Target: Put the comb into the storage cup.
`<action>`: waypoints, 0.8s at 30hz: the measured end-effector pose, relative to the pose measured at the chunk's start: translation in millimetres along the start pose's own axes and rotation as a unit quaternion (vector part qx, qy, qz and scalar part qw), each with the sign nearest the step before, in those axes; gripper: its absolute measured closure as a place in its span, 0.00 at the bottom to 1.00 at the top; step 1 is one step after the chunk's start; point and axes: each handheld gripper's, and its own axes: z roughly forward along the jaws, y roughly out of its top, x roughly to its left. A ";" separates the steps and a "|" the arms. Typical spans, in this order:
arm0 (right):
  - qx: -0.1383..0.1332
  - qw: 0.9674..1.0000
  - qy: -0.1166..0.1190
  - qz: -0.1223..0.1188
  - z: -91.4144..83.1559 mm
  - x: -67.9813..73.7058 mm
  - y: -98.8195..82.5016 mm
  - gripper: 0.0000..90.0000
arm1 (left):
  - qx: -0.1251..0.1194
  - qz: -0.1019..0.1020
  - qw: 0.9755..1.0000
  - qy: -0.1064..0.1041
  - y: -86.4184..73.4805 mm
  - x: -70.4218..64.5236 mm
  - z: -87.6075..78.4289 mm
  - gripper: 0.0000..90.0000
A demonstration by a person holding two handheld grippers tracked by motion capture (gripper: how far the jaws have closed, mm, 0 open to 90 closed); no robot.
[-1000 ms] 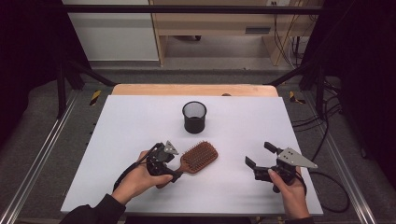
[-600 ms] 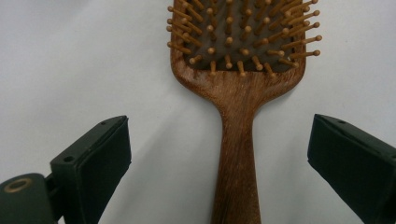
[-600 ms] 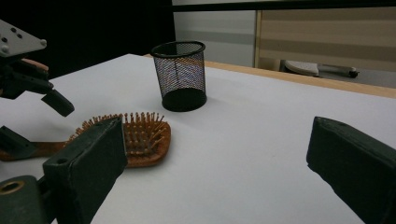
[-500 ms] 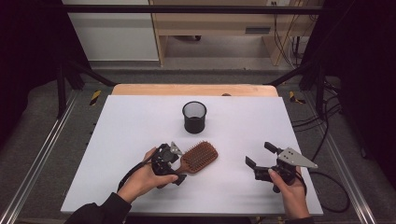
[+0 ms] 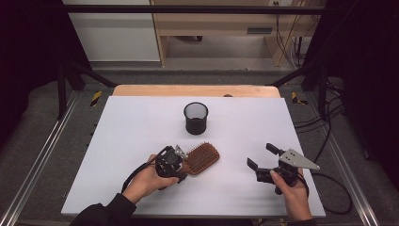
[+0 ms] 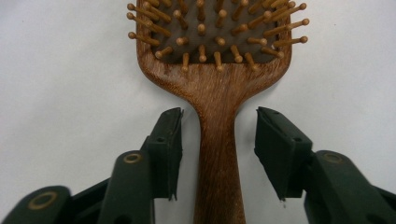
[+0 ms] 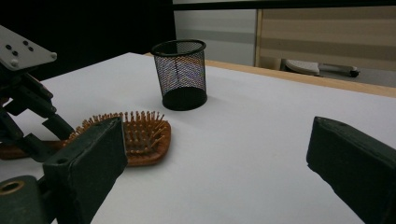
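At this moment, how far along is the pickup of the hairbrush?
Done: the left gripper is lined up, open jaws either side of the hairbrush handle, not touching. In hand: closing on it. Left: the lift; the brush lies bristles up on the table. The mesh cup stands upright beyond it, perhaps its destination. The right gripper is open, off to the side.

Left claw (image 5: 181, 157) at hairbrush (image 5: 201, 158); cup (image 5: 195, 117) beyond.

Black tool (image 5: 264, 157) (grey triangular plate on top), dark sleeves (image 5: 101, 214).
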 end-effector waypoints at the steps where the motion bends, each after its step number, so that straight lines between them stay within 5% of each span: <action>1: 0.000 1.000 0.000 0.000 0.0 0.0 0.0 0.05 | -0.002 0.000 1.000 -0.002 0.1 -0.1 0.4 0.61; 12: 0.001 1.000 0.001 -0.001 0.3 0.1 -0.1 0.05 | 0.007 0.010 1.000 0.003 0.1 1.2 0.7 0.74; 24: 0.004 1.000 0.001 -0.003 1.1 1.0 -0.2 0.05 | 0.021 0.030 0.999 0.025 2.8 -6.0 1.6 0.77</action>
